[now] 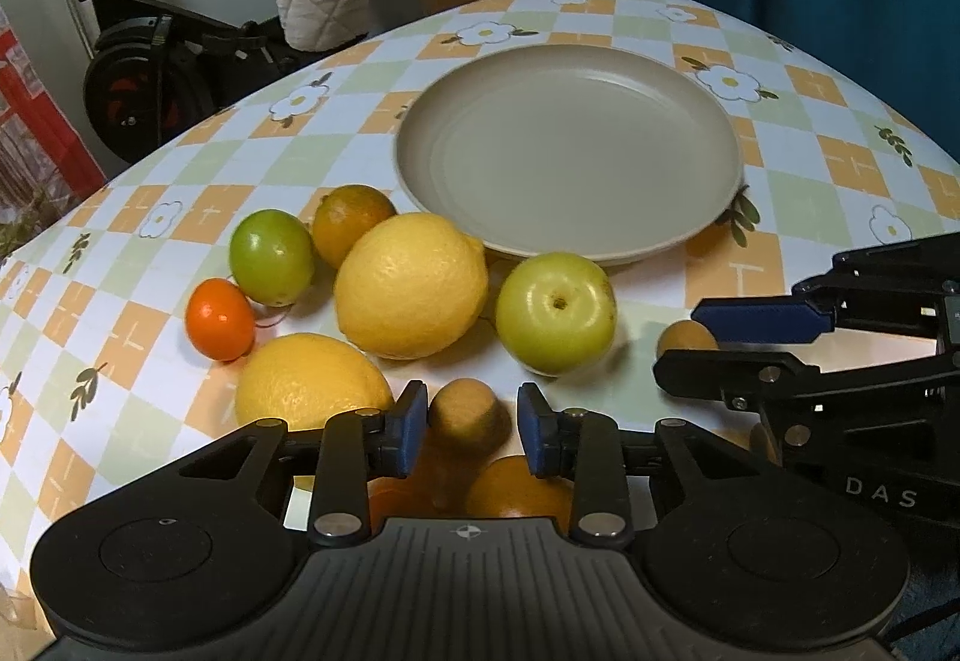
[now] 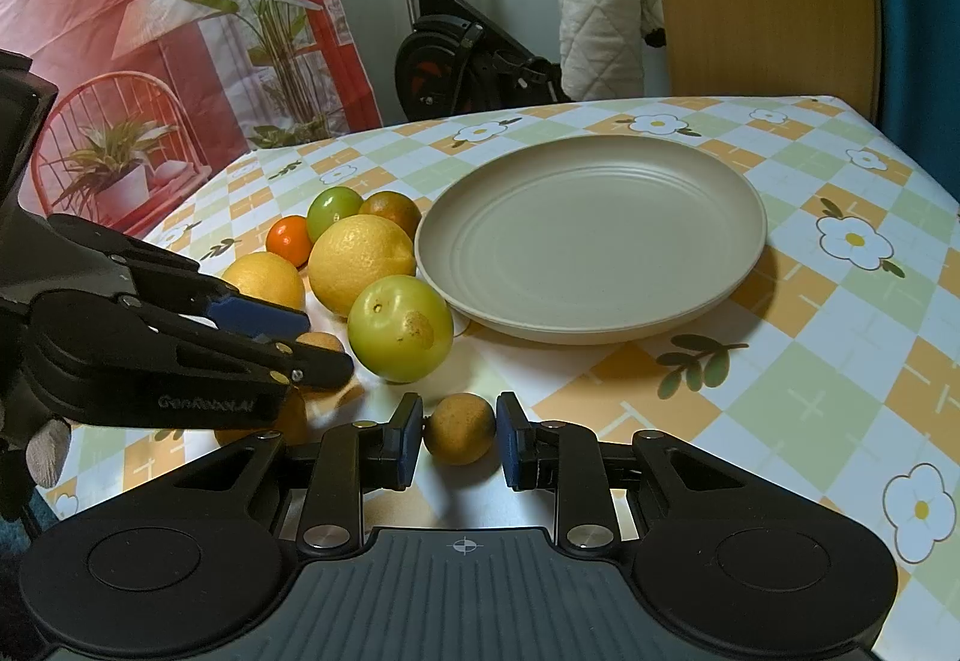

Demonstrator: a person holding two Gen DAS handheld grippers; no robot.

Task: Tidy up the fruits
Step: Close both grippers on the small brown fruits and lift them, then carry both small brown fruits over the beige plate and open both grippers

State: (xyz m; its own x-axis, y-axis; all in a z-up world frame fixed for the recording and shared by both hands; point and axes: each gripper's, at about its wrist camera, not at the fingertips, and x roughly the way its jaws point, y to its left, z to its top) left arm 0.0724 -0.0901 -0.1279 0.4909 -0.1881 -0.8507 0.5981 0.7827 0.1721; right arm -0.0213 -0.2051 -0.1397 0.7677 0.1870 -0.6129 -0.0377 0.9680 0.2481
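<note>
- Nearest the right wrist camera, the right gripper [image 2: 460, 431] is clamped on a small brown fruit [image 2: 460, 428], one blue pad against each side at its widest part, low over the table [image 2: 810, 397].
- Nearest the left wrist camera, the left gripper [image 1: 470, 424] stands narrow around a second small brown fruit [image 1: 465, 415]; that fruit is blurred, gaps show at both pads, so it looks loose between them rather than pinched.
- Handling, as a judgement: these little round fruits should be light and firm, with a dull, rough skin that the pads can hold. Being round, they will roll once let go, so a grip across the middle is the safe one.
- Both lemons, the far lemon [image 1: 411, 286] and the near lemon [image 1: 309, 382], look heavier and too broad for a narrow gripper; they call for wide jaws across the short axis.
- Smooth and glossy, the green apple [image 1: 555, 311] may slip.
- All the fruit lies in a cluster just beside the empty beige plate [image 1: 708, 217], none on it yet.
- Only the left view shows orange fruit [image 1: 516, 487] below its gripper.
- Only the right view shows the apple's brown blemish [image 2: 418, 329], and the pads' firm contact on its fruit.
</note>
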